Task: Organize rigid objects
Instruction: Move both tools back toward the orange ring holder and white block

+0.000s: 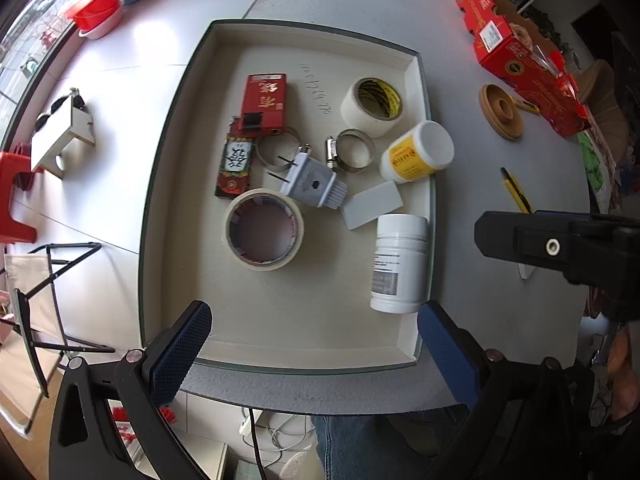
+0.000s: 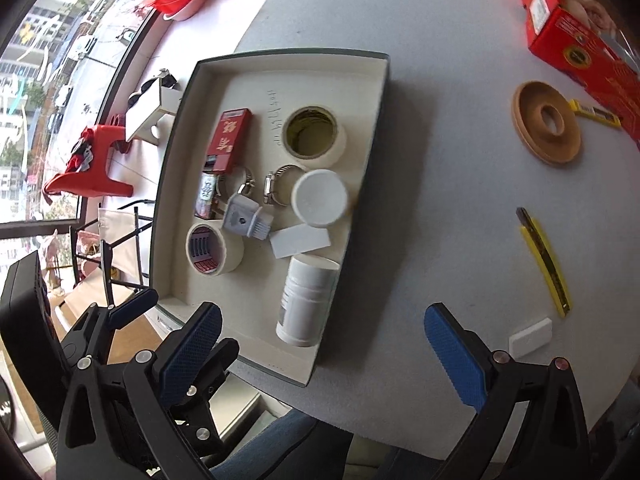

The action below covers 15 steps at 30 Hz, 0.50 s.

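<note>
A shallow cream tray [image 1: 180,184] [image 2: 176,184] holds two tape rolls [image 1: 263,229] [image 2: 314,132], a red box [image 1: 265,101], two hose clamps, a grey plug [image 1: 312,180], a grey card and two white bottles [image 1: 400,264] [image 2: 306,298]. My left gripper [image 1: 316,354] hovers open over the tray's near edge, nothing between its blue pads. My right gripper [image 2: 326,354] is open too, over the tray's near right corner. On the table right of the tray lie a yellow utility knife [image 2: 546,262], a small white block [image 2: 530,336] and a wooden ring [image 2: 546,122].
A red carton [image 1: 520,56] [image 2: 580,36] sits at the far right, with a small yellow item [image 2: 594,112] beside it. Red bowls [image 1: 100,4] stand at the far left. A red stool [image 2: 92,172] and folding frame are beyond the table's left edge. A person's denim-clad leg [image 1: 360,440] is below.
</note>
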{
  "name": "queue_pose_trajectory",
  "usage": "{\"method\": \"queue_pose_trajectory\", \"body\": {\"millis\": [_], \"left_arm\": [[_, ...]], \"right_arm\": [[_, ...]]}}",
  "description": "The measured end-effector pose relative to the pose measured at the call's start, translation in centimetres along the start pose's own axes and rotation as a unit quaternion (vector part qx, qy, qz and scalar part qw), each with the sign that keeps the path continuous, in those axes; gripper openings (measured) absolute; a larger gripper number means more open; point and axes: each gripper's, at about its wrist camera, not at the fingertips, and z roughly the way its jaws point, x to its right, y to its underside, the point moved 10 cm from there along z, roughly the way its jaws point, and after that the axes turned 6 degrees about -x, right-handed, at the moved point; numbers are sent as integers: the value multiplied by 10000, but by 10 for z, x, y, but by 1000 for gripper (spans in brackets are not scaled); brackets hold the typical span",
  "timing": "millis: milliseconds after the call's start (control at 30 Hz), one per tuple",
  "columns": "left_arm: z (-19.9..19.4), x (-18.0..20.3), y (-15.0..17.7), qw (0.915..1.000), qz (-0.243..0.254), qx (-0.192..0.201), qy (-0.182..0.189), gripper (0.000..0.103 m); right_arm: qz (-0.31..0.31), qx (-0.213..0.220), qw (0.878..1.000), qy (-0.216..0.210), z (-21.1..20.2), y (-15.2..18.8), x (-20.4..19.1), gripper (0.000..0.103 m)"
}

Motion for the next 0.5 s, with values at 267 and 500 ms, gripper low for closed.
{"method": "queue_pose_trajectory", "body": {"millis": [267, 500], "left_arm": [[-1, 66, -9, 9962, 767, -316, 248, 103], [14, 138, -14, 9872, 1312, -708, 562, 103]], "right_arm": [[1393, -105, 9901, -133, 7, 39, 96, 102], [3132, -309, 9487, -315, 19, 106, 208, 102]]}}
